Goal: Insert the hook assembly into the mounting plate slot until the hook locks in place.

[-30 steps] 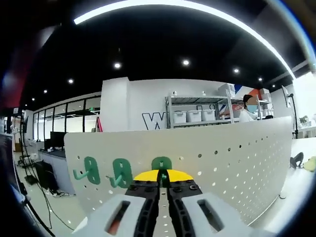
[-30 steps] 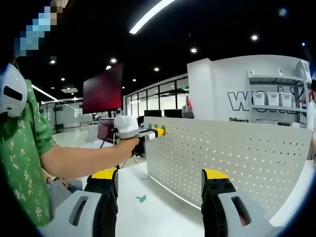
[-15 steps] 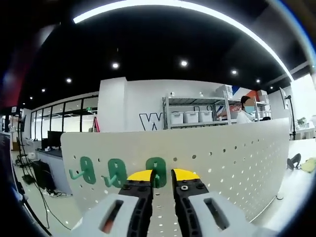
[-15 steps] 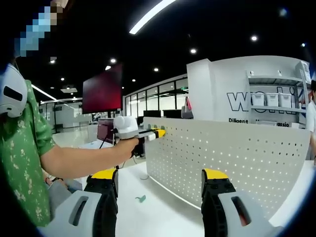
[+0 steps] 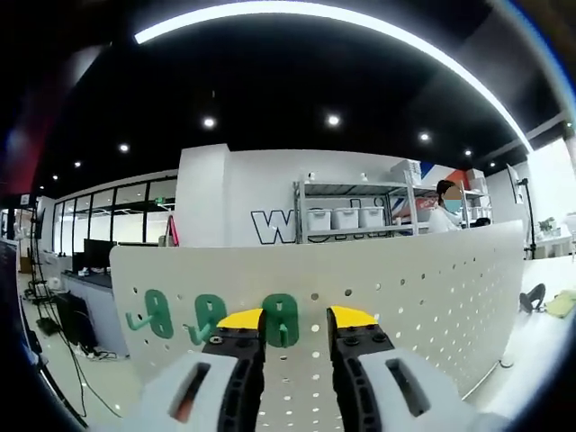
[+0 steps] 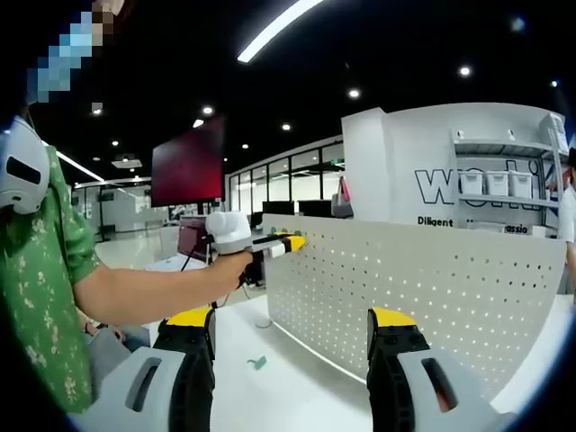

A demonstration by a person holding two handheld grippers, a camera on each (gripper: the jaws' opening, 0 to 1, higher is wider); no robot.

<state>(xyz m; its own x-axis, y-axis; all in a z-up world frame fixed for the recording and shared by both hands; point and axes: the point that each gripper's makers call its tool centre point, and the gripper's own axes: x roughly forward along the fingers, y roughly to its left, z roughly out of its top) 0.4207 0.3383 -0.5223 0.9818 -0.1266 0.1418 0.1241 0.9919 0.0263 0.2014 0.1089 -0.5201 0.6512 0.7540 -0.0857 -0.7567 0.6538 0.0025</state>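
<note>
Our left gripper (image 5: 297,317) has its jaws parted, nothing between the pads; the third green hook (image 5: 281,319) sits just ahead in the gap, hung on the pegboard (image 5: 432,288), looks seated. Two more hooks (image 5: 209,317) hang beside it to the left. Right gripper (image 6: 292,326) is wide and holding nothing, parked well off the board, probably to keep everything in frame. One spare hook (image 6: 257,363) lies on the table (image 6: 270,387) ahead of it.
</note>
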